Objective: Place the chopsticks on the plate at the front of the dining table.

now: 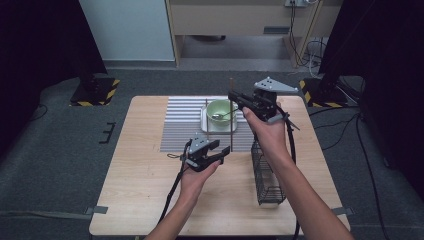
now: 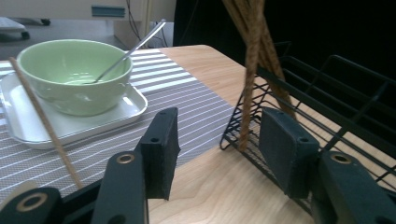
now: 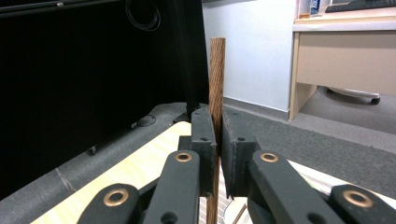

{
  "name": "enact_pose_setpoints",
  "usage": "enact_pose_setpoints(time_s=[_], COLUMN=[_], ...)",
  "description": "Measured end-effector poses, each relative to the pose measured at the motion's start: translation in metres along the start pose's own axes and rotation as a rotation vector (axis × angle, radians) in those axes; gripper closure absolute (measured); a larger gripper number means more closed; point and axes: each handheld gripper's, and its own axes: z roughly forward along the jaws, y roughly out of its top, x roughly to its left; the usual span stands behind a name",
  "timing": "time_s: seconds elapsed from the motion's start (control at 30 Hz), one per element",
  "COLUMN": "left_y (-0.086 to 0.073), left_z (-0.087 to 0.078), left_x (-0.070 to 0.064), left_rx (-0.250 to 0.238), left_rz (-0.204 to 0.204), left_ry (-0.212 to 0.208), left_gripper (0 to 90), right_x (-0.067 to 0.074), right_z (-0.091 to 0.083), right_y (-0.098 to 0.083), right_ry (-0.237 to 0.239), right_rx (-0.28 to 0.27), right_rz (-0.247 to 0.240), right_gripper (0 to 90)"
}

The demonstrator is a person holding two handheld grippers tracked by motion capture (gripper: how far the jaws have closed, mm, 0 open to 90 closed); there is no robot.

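My right gripper (image 1: 233, 96) is shut on a brown wooden chopstick (image 1: 231, 127) and holds it upright over the right edge of the white tray (image 1: 220, 130). In the right gripper view the chopstick (image 3: 217, 70) rises between the closed pads of that gripper (image 3: 218, 140). My left gripper (image 1: 221, 151) is open, low over the table beside the stick's lower end. In the left gripper view the chopstick (image 2: 250, 84) hangs ahead of this gripper (image 2: 222, 149), its tip apart from both pads. Another brown stick slants behind it toward the basket.
A green bowl (image 1: 220, 109) with a metal spoon (image 2: 135, 44) sits on the tray, on a striped placemat (image 1: 182, 130). A second chopstick (image 1: 206, 112) lies left of the tray. A black wire basket (image 1: 267, 190) stands at the table's right, under my right forearm.
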Motion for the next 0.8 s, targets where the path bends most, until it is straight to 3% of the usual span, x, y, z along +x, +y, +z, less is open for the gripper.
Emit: enact_pose_setpoints(time_s=[0.3,0.37,0.8], left_y=[0.000,0.000,-0.001], left_z=[0.007,0.010,0.009], left_x=[-0.002,-0.002,-0.002], left_rx=[0.001,0.021,0.029], left_rz=[0.020,0.030,0.038], left_ry=[0.012,0.012,0.004], left_gripper=[59.9,67.5,85.1], right_x=[0.001,0.002,0.000], right_z=[0.002,0.002,0.003], right_y=[-0.003,-0.004,-0.007], right_ry=[0.011,0.018,0.030], right_rx=[-0.011,-0.013,-0.013], right_rz=[0.032,0.036,0.066], right_gripper=[84.7,84.8,84.7])
